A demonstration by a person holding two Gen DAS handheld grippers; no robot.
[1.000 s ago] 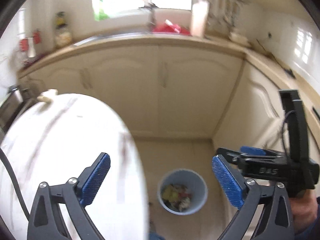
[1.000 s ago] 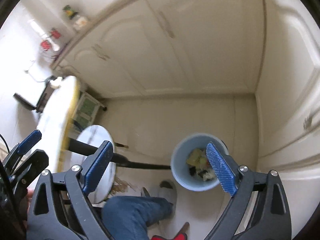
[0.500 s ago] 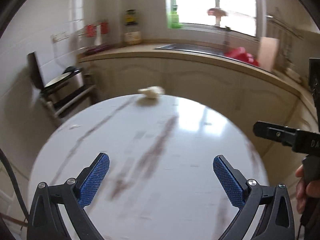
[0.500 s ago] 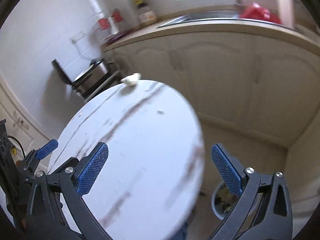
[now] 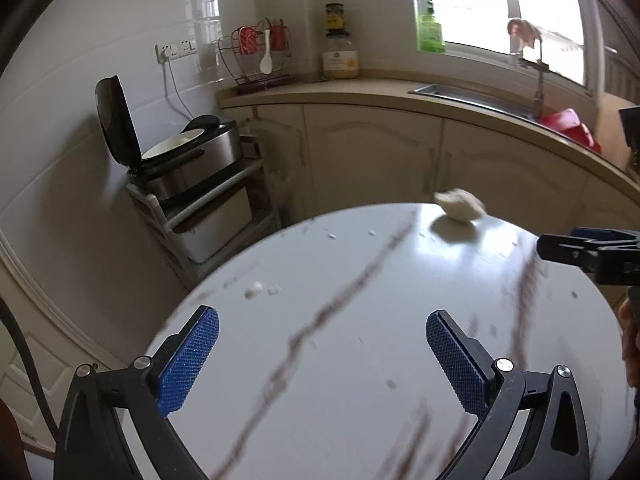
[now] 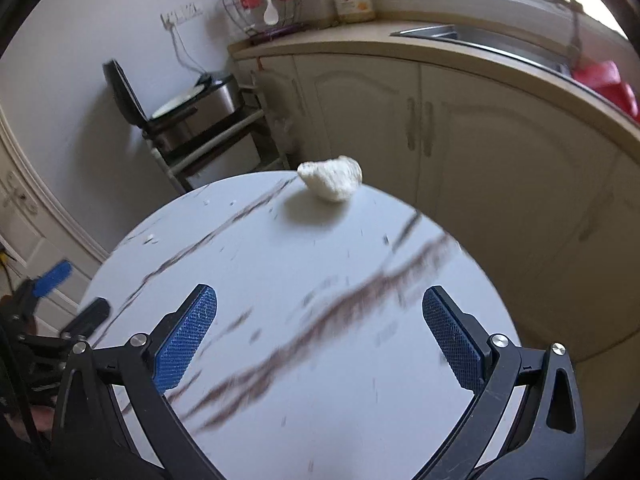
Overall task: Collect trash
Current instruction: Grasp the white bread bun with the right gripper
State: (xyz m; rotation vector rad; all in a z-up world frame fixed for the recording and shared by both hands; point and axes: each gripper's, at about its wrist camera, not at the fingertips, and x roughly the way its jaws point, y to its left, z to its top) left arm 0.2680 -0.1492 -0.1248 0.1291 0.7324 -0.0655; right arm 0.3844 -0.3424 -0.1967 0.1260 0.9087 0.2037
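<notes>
Right gripper wide, nothing between

Left wrist: looking down across the round table toward the counter.
Right wrist: facing likewise, nearer the crumpled tissue.
Shared: table, tissue, counter.

A crumpled white wad, perhaps tissue, lies at the table's far edge.

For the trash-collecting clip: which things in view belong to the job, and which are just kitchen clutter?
Part of the job:
- crumpled white wad at the far edge of the round table
- small white scraps on the table
- left gripper and right gripper, both open and empty

Just lying about:
- rice cooker, lid up
- green bottle
- jar
- red basin
</notes>
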